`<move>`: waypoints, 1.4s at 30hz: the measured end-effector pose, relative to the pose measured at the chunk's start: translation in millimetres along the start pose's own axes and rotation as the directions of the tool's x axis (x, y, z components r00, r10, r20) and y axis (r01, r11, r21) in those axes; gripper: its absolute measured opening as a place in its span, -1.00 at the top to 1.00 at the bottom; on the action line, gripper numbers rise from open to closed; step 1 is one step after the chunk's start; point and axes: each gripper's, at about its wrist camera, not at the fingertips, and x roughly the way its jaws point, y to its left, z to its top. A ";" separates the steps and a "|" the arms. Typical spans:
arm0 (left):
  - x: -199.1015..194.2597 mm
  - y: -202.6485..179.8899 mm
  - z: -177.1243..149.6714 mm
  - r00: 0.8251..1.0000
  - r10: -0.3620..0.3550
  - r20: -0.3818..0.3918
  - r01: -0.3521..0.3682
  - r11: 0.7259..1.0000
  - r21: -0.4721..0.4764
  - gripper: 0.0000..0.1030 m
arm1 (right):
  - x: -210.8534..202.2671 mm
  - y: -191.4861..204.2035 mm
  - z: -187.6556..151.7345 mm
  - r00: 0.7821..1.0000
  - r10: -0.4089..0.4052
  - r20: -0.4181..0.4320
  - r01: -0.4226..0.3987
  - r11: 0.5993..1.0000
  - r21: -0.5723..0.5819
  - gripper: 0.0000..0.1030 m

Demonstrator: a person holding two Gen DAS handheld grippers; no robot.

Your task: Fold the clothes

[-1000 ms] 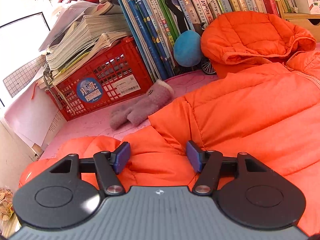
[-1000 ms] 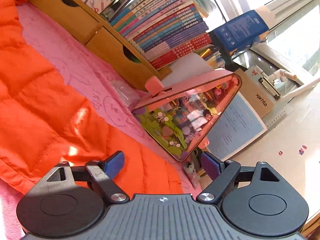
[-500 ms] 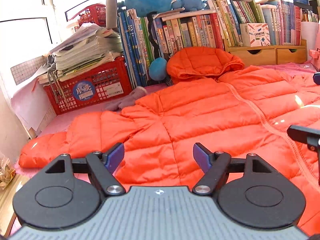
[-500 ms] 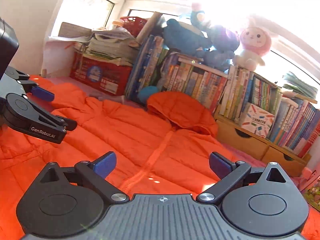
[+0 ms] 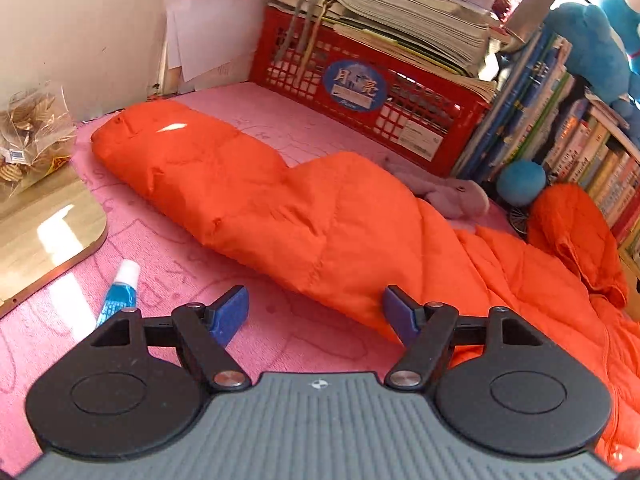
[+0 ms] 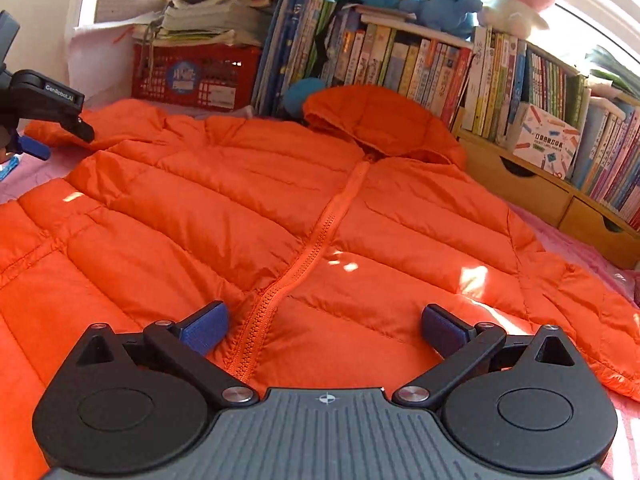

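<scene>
The orange jacket (image 6: 304, 208) lies zipped and flat on the pink cloth (image 5: 304, 340). The right claw (image 6: 324, 330) is opening above its zip, gripping nothing. The left claw (image 5: 316, 314) is closing, empty, its right pad beside 1 sleeve (image 5: 256, 200).

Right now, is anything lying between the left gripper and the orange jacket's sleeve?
Nothing visible. The left gripper holds nothing, its jaws closing just short of the sleeve, with only bare pink mat between. The small blue tube lies off to the side.

Jacket (image 6: 248, 208) lies on mat (image 5: 304, 344), crate (image 5: 360, 92) behind
</scene>
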 end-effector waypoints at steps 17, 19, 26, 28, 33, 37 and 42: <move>44.0 -18.5 40.4 0.866 0.457 0.203 -0.492 0.851 0.181 -0.26 | 0.1 5.2 -1.0 1.000 -0.031 0.007 0.031 0.999 -0.036 -1.00; 19.2 -42.1 26.9 0.915 0.268 0.303 -0.351 0.898 0.266 -0.34 | 0.4 5.4 -1.2 0.999 -0.032 0.007 0.032 0.999 -0.037 -1.00; 47.3 -95.9 -0.9 0.991 0.087 0.098 -0.125 0.851 0.511 -0.45 | 0.7 3.7 -2.5 1.000 -0.027 0.004 0.027 0.999 -0.032 -1.00; 67.3 -78.4 8.0 0.992 0.117 0.037 -0.121 0.887 0.446 -0.56 | 0.5 2.9 -2.8 1.000 -0.026 0.004 0.026 0.999 -0.031 -1.00; 77.8 -40.0 23.8 0.967 0.243 0.074 -0.254 0.901 0.352 -0.64 | 0.8 -1.2 -3.5 1.000 -0.015 0.000 0.015 1.000 -0.024 -1.00; 63.9 -49.3 29.5 0.942 0.319 0.105 -0.336 0.875 0.350 -0.44 | 1.6 -5.4 -3.4 1.000 0.000 -0.006 0.000 1.000 -0.010 -1.00; -1.1 -78.0 13.5 0.992 0.006 0.123 -0.057 0.909 0.412 -0.38 | 1.1 -6.9 -3.7 1.000 0.006 -0.008 -0.006 1.000 -0.004 -1.00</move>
